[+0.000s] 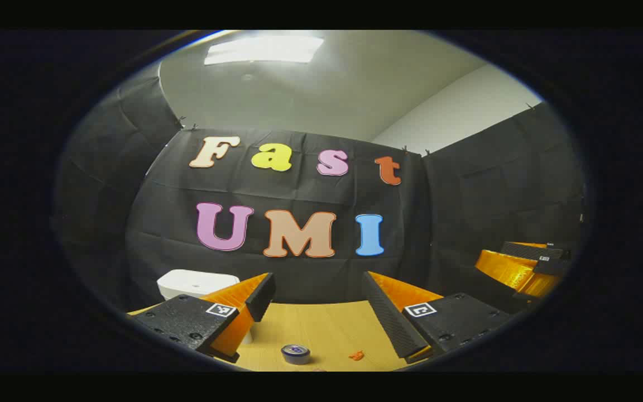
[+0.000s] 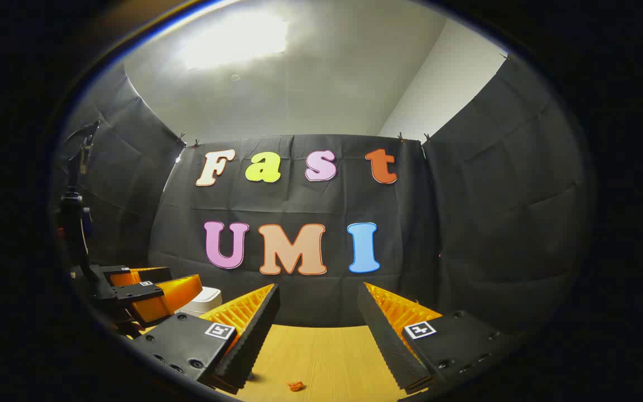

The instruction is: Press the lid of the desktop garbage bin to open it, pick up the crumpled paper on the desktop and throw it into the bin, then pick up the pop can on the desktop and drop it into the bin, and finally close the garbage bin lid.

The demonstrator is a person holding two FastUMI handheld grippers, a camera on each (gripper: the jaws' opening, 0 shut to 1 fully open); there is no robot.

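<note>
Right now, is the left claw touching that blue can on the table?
Apart. In the left gripper view, the open left claw hangs above the table; the can stands untouched between its fingers.

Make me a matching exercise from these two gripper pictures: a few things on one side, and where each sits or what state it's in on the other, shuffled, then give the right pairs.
Things:
1. garbage bin
2. pop can
3. crumpled paper
4. left gripper

Places or states:
A. small orange scrap on the table, right of the can
B. open, holding nothing
C. white, lid down, at the table's far left
D. standing on the table between the bin and the paper

Pairs: 1-C, 2-D, 3-A, 4-B
</note>
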